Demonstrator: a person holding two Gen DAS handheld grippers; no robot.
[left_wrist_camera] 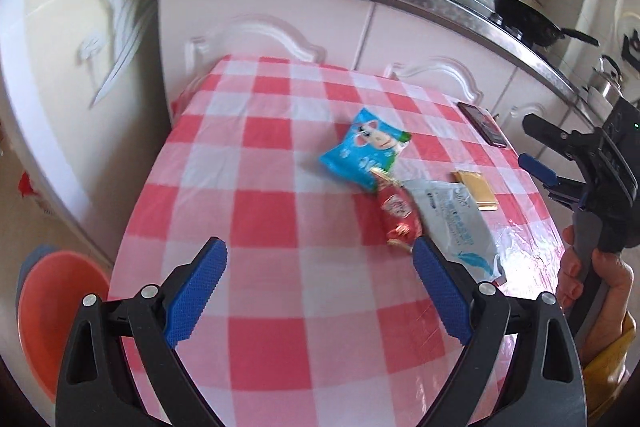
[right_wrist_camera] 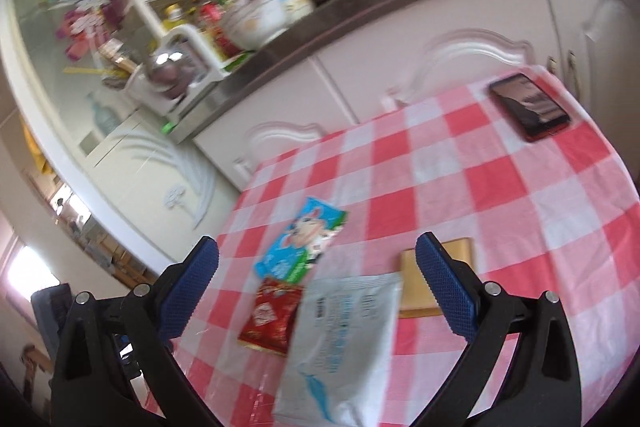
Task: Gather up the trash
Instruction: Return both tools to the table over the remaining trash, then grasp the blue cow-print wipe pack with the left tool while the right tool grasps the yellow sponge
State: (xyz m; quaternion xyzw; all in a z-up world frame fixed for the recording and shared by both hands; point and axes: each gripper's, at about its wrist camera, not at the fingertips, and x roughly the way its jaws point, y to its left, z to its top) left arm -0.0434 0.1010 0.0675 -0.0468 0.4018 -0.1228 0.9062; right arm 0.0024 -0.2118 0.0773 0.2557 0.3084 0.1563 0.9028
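Several wrappers lie together on the red-and-white checked tablecloth [left_wrist_camera: 260, 187]: a blue cartoon snack bag [left_wrist_camera: 362, 151], a red wrapper [left_wrist_camera: 398, 219], a grey-white pouch [left_wrist_camera: 456, 227] and a gold packet [left_wrist_camera: 476, 189]. My left gripper [left_wrist_camera: 318, 261] is open and empty, just short of the red wrapper. In the right wrist view the blue bag [right_wrist_camera: 300, 247], red wrapper [right_wrist_camera: 272, 319], grey-white pouch [right_wrist_camera: 340, 343] and gold packet [right_wrist_camera: 416, 283] lie between the fingers of my open, empty right gripper [right_wrist_camera: 318, 259], which hovers above them. The right gripper also shows at the right edge of the left wrist view [left_wrist_camera: 538, 147].
A dark phone [left_wrist_camera: 482, 125] lies at the table's far right corner, also in the right wrist view [right_wrist_camera: 528, 111]. An orange basin [left_wrist_camera: 56, 311] stands on the floor left of the table. White cabinets [left_wrist_camera: 280, 23] with pots on the counter stand behind.
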